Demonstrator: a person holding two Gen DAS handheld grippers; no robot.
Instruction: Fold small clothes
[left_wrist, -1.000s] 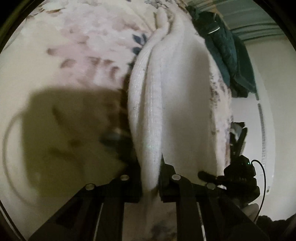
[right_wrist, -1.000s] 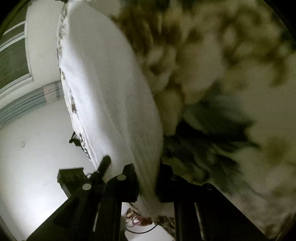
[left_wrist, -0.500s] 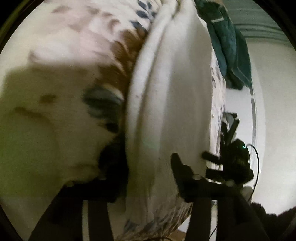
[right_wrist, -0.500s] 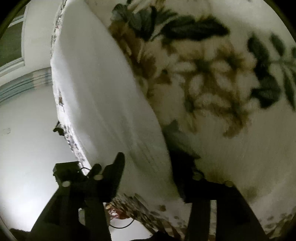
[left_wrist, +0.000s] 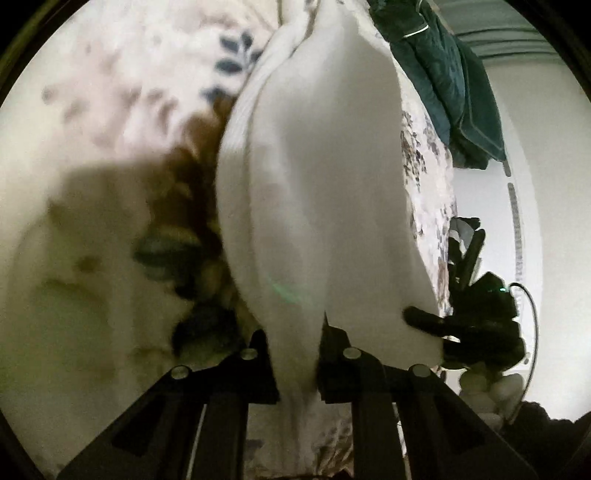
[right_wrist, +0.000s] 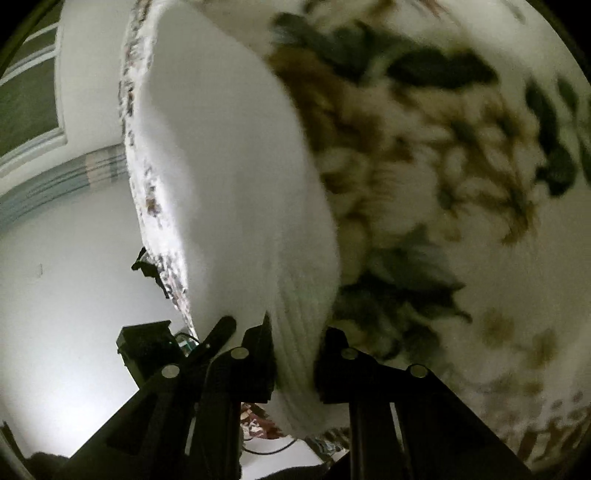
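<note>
Both tools are closing: the left tool and right tool each clamp the white ribbed knit garment, stretched between them above the floral bedspread.

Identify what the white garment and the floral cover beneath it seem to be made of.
White garment: soft ribbed knit, matte, probably cotton; fine parallel ribs show near its edge. Floral cover: plush, fleece-like printed fabric, going by its fuzzy surface, though blur leaves this uncertain.
</note>
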